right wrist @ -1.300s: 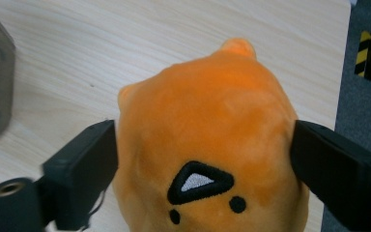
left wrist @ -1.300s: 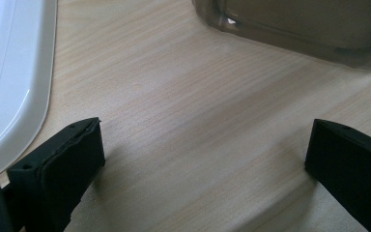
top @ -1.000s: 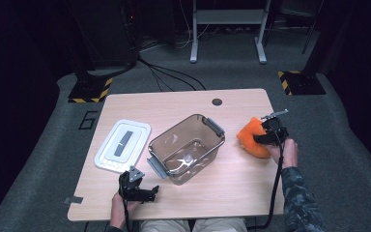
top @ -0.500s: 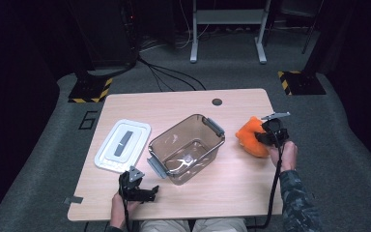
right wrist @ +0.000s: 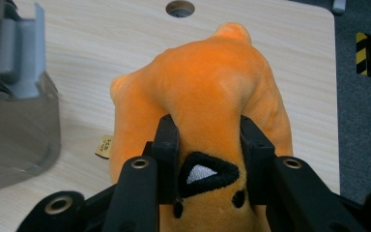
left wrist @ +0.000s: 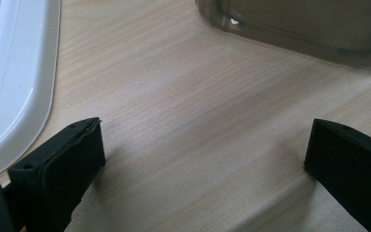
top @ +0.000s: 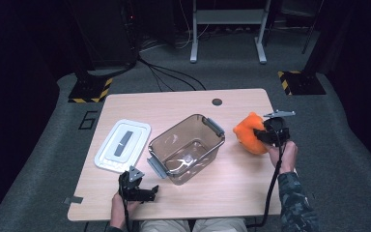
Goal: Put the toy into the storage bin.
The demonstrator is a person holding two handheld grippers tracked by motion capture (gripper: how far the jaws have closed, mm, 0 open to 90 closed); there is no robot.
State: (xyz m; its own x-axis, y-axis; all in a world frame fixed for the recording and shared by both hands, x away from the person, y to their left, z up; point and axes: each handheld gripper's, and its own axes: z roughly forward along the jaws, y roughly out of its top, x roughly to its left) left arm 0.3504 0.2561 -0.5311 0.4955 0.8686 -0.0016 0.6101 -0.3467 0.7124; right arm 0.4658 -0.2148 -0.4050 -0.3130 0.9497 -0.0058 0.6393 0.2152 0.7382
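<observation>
An orange plush toy [top: 248,134] hangs at the table's right side, and my right gripper [top: 260,135] is shut on it. In the right gripper view the black jaws pinch the orange plush toy [right wrist: 207,87] near its black-and-white eye patch, and my right gripper [right wrist: 208,142] has just finished closing. A clear brown tub [top: 186,147] with grey latches stands open at the table's middle. Its white lid [top: 122,145] lies flat to the left. My left gripper [top: 147,193] rests near the front edge, open, with bare wood between the jaws of my left gripper [left wrist: 203,145].
The wooden table [top: 232,179] has a round cable hole [top: 217,102] at the back. The tub's corner [left wrist: 294,24] and the lid's rim [left wrist: 19,72] lie just ahead of the left gripper. Dark floor with cables and stands surrounds the table.
The right gripper has closed on the plush toy and lifted it slightly off the table. The left gripper has stayed in place.
</observation>
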